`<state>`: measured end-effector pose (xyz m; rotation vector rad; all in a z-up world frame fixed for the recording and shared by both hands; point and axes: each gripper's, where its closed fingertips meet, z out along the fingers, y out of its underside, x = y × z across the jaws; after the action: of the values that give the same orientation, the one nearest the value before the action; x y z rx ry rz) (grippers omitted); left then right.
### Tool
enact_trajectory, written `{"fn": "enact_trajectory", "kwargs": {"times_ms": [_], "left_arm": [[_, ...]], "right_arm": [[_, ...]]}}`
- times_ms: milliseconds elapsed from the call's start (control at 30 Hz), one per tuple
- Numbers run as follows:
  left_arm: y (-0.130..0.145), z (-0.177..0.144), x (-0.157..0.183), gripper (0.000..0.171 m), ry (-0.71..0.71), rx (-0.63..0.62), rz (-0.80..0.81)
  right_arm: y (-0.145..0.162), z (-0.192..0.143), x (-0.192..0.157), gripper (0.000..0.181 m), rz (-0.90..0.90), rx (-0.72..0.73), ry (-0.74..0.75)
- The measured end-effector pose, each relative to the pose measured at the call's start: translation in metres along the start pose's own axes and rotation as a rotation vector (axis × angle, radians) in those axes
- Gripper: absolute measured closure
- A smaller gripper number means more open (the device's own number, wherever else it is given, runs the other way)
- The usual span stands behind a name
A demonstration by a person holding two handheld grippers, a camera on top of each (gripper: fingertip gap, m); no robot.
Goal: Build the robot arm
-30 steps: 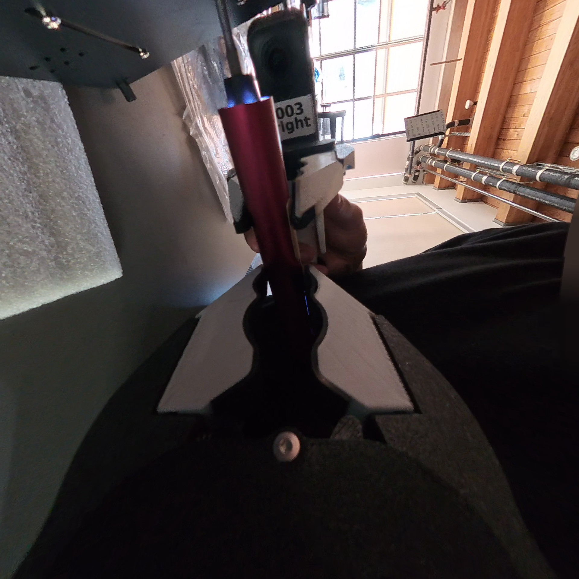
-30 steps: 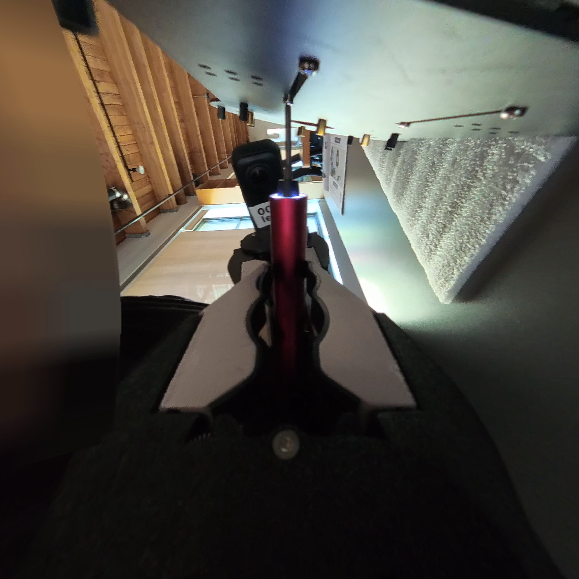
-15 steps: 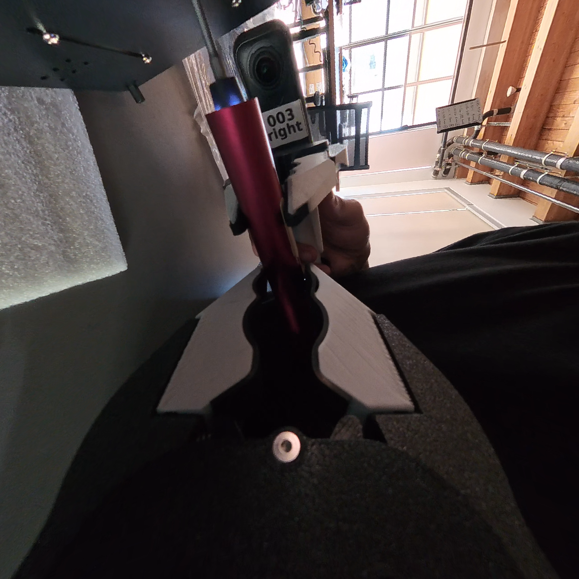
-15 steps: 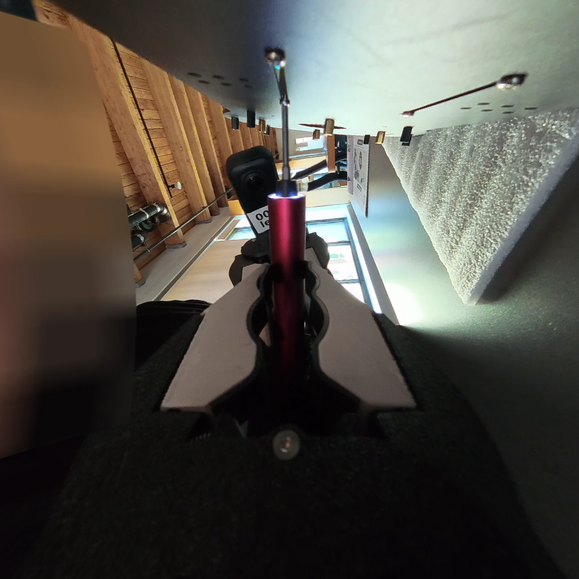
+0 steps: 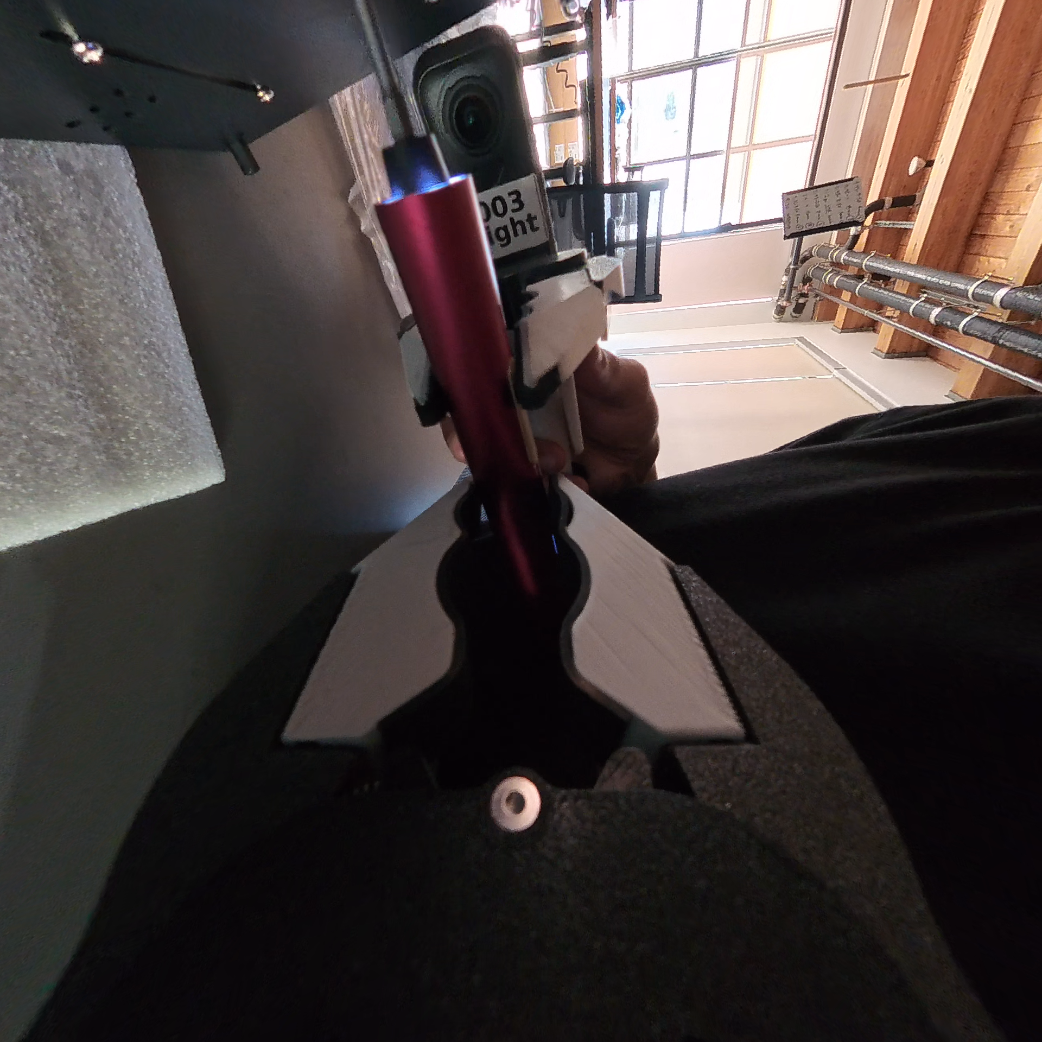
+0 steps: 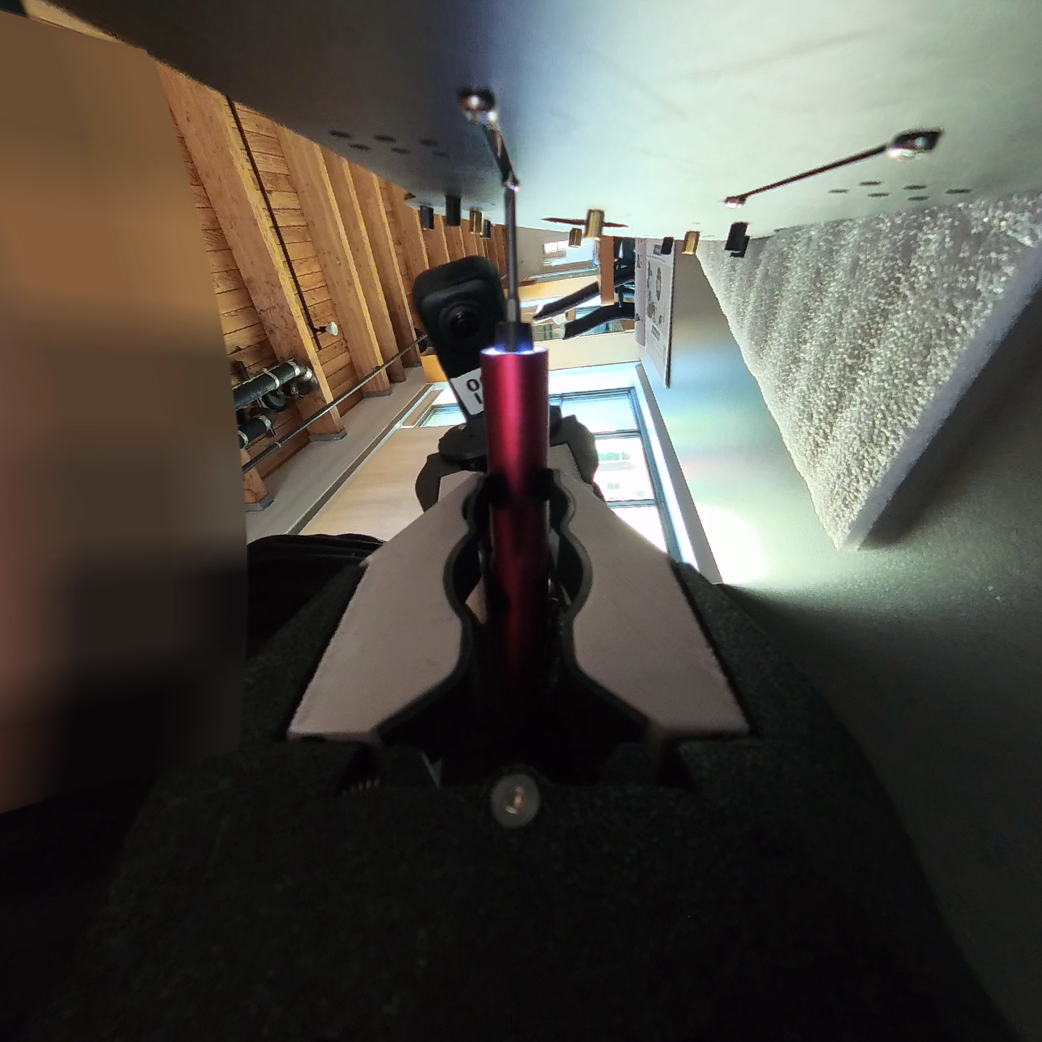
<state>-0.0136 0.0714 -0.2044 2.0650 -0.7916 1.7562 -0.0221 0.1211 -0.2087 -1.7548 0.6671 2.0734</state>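
A red metal screwdriver (image 6: pixel 516 451) with a lit front end stands upright in my right gripper (image 6: pixel 516 485), which is shut on its barrel. Its thin bit (image 6: pixel 510 254) reaches up to a thin pin with a shiny head (image 6: pixel 476 104) on a dark panel (image 6: pixel 648 84). In the left wrist view the screwdriver (image 5: pixel 451 316) leans left, gripped higher up by the right gripper (image 5: pixel 507 366). Its rear end sits loosely between the fingers of my left gripper (image 5: pixel 516 490), whose jaws stand a little apart with a gap beside the barrel.
A white foam block (image 5: pixel 96 338) lies against the grey surface, also seen in the right wrist view (image 6: pixel 874 366). The dark panel (image 5: pixel 169 34) carries more pins and small holes. A person's hand (image 5: pixel 614 417) and black sleeve (image 5: pixel 846 564) are close. Pipes (image 5: pixel 930 293) run along a wooden wall. The tips of one gripper are about 5 centimetres away from the tips of the other.
The screwdriver has tilted further left in the left wrist view and the right gripper's camera has turned towards me. In the right wrist view the pin's head has shifted left.
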Motion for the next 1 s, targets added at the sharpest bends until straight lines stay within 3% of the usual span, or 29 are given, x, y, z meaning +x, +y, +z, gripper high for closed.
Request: {"fn": "enact_trajectory", "kwargs": {"times_ms": [133, 233, 400, 867, 1000], "left_arm": [[0.0, 0.0, -0.002, 0.15, -0.003, 0.001, -0.005], [0.0, -0.001, -0.002, 0.15, -0.007, -0.001, -0.001], [0.0, -0.001, -0.003, 0.149, -0.014, -0.007, 0.007], [-0.001, -0.005, 0.0, 0.149, -0.008, -0.005, 0.02], [0.0, -0.005, -0.001, 0.149, -0.01, 0.003, 0.017]], "right_arm": [[0.003, -0.001, 0.001, 0.163, -0.007, -0.015, 0.009], [0.012, -0.002, 0.006, 0.153, -0.043, -0.049, 0.06], [0.013, -0.002, 0.003, 0.163, -0.084, -0.069, 0.077], [0.013, 0.0, -0.001, 0.163, -0.04, -0.037, 0.023], [-0.003, -0.007, -0.003, 0.154, -0.046, 0.037, 0.012]]}}
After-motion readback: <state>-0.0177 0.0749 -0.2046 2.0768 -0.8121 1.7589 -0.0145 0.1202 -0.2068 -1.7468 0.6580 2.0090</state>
